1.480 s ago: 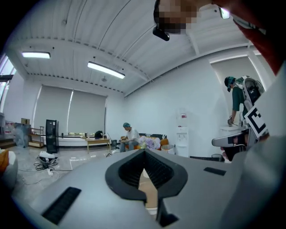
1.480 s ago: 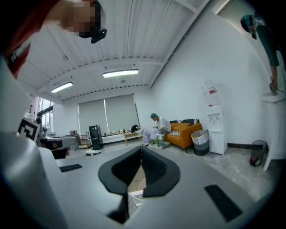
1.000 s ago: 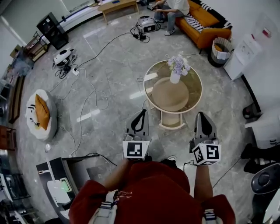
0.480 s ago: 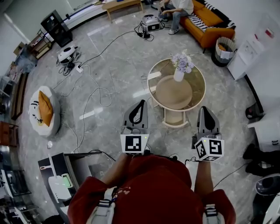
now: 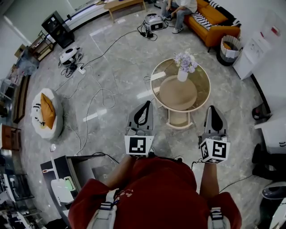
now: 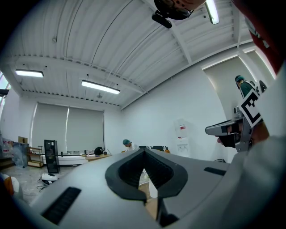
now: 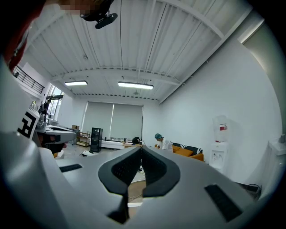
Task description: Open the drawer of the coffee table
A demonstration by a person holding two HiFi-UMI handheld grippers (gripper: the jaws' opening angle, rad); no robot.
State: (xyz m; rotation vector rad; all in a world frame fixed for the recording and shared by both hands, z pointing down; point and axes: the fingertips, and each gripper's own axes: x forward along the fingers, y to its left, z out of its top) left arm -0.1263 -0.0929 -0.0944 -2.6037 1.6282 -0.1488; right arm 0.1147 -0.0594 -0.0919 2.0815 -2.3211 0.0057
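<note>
1. Head view: our left gripper (image 5: 145, 106) and right gripper (image 5: 214, 110) hover level and apart, just short of the round coffee table (image 5: 199, 95), which stands ahead between them, untouched.
2. Left gripper view: we see its jaws pressed together, gripping nothing.
3. Right gripper view: its jaws meet too, empty, aimed toward the table.

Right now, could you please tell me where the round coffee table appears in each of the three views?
Head view: the coffee table sits right of centre, in the upper half.
Left gripper view: coffee table, a tan sliver at bottom centre, seen between the jaws.
Right gripper view: coffee table, low centre, again between the jaws.
Shared landmark: the seated person beyond the table.
</note>
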